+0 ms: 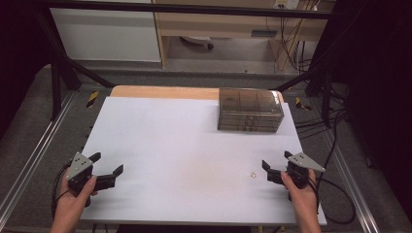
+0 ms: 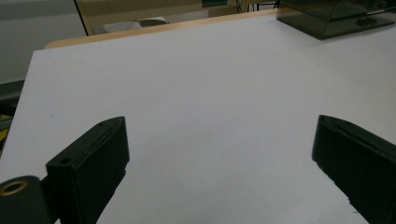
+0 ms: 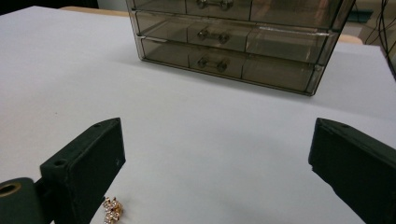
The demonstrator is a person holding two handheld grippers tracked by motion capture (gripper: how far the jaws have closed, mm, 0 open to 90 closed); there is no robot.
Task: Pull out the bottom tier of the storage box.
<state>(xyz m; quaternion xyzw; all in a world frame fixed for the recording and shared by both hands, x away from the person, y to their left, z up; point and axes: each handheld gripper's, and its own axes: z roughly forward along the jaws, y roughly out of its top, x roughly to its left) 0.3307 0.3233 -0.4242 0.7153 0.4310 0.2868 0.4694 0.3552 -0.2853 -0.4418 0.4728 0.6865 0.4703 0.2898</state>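
Note:
A smoky see-through drawer box [image 1: 250,110] stands at the table's far right; the right gripper view shows its drawers [image 3: 233,42] shut, each with a small metal knob. A tiny gold jewel piece [image 1: 253,174] lies on the white sheet near the front right, and in the right gripper view this jewel piece [image 3: 112,210] sits just beside the left jaw. My right gripper [image 1: 275,161] is open, a little right of the piece, held by a hand. My left gripper [image 1: 107,163] is open at the front left, over bare sheet [image 2: 210,93].
The white sheet [image 1: 184,150] covers a wooden table whose bare edge [image 1: 160,91] shows at the back. Black frame bars and cables run along both sides. A shelf unit and wall stand beyond the table.

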